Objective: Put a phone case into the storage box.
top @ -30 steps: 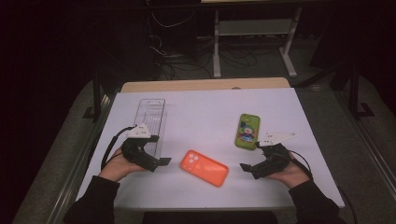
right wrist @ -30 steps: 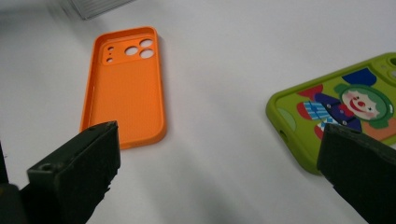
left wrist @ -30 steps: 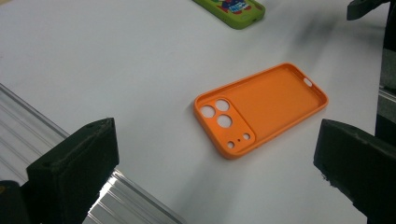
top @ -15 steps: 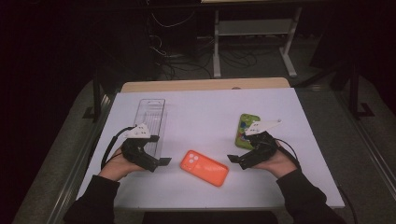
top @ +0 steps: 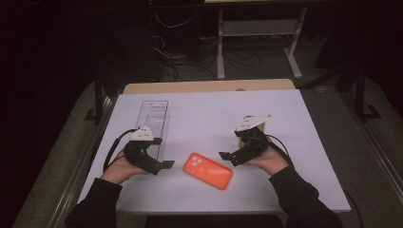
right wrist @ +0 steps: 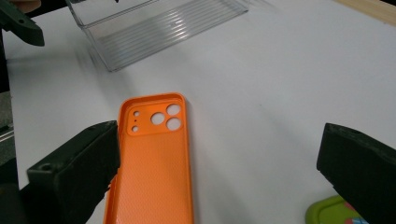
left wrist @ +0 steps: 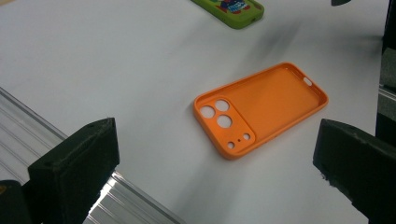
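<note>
Orange case [top: 209, 170] lies hollow side up on the table [top: 204, 118], between both grippers. Right gripper [top: 227, 156]: jaws wide apart, empty, case just ahead and towards its left jaw in the right gripper view [right wrist: 154, 158]. Left gripper [top: 167, 164]: jaws apart too, nothing held, case ahead between them [left wrist: 261, 107]. Risk, imo: case is thin and flat, so a jaw coming in too high could skid over the rim and push it away w/o gripping. Green case [right wrist: 336, 212] sits close by the right jaw and could get knocked. Clear tray [top: 154, 118] lies beyond, by the left gripper.
</note>
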Action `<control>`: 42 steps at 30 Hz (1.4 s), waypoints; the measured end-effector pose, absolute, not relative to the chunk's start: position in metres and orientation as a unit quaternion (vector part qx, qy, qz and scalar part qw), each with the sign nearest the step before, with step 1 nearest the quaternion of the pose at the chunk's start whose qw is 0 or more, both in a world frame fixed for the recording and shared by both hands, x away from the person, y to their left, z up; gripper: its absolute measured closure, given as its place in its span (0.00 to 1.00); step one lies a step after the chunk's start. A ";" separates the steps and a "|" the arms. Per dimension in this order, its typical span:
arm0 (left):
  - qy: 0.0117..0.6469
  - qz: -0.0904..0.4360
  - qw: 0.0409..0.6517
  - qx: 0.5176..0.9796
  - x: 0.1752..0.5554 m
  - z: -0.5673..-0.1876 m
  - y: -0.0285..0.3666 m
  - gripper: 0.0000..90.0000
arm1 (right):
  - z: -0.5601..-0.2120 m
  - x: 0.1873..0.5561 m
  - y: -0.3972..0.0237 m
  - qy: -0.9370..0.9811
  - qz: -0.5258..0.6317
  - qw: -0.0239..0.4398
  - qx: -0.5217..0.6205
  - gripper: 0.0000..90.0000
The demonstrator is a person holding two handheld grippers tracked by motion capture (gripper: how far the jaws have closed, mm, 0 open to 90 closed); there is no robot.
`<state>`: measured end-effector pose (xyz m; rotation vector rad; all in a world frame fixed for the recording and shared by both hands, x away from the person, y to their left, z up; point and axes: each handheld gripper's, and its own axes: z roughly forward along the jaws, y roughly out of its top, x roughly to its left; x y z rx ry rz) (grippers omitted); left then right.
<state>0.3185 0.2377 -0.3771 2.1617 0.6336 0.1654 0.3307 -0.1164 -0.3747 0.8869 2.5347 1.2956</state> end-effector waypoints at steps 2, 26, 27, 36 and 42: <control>0.251 0.066 0.427 0.866 0.319 -0.377 0.238 0.00 | -0.374 0.331 -0.113 0.847 0.431 0.076 0.302 0.00; 0.250 0.069 0.426 0.867 0.318 -0.377 0.237 0.00 | -0.379 0.331 -0.097 0.863 0.397 0.078 0.301 0.00; 0.249 0.069 0.426 0.867 0.318 -0.377 0.237 0.00 | -0.379 0.331 -0.096 0.864 0.395 0.078 0.302 0.00; 0.246 0.070 0.424 0.869 0.318 -0.378 0.237 0.00 | -0.381 0.327 -0.091 0.871 0.383 0.078 0.297 0.00; 0.247 0.070 0.424 0.868 0.318 -0.377 0.237 0.00 | -0.384 0.326 -0.087 0.879 0.368 0.071 0.295 0.00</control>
